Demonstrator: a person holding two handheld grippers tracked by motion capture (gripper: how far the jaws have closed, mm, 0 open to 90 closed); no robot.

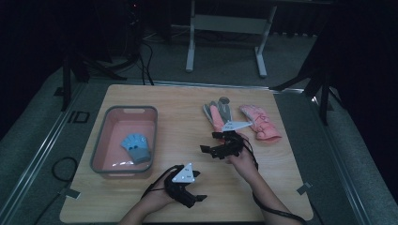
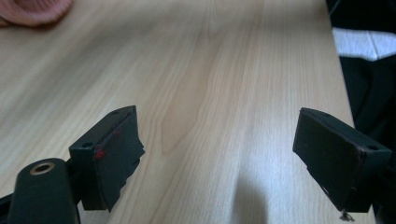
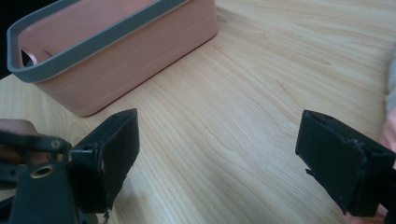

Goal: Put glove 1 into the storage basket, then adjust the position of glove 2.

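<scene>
On the wooden desk (image 1: pixel 178 101) a pink bin (image 1: pixel 100 148) with a grey rim stands at about nine o'clock from the desk's middle, and a blue glove (image 1: pixel 137 147) lies flat inside it, toward its right wall. Two more gloves lie at about one o'clock: a grey-and-pink glove (image 1: pixel 217 114) and, just to its right, a pink glove (image 1: pixel 261 123), the two near each other but apart. The right gripper (image 1: pixel 212 150) sits close below the grey-and-pink glove, at about three o'clock from the desk's middle, its body turned toward the bin; in the right gripper view its jaws stand wide apart with bare desk between them, the bin (image 3: pixel 116 51) ahead at eleven o'clock (a sliver of grey and pink cloth shows at the far right edge). The left gripper (image 1: pixel 195 199) rests lower, at about six o'clock near the desk's front edge, held in the person's left hand (image 1: pixel 157 194). In the left gripper view its jaws are likewise spread wide and hold nothing, only wood grain lying between them, and a bit of pink glove (image 2: pixel 35 10) peeks in at the top left corner. Both grippers are well apart from the blue glove.
</scene>
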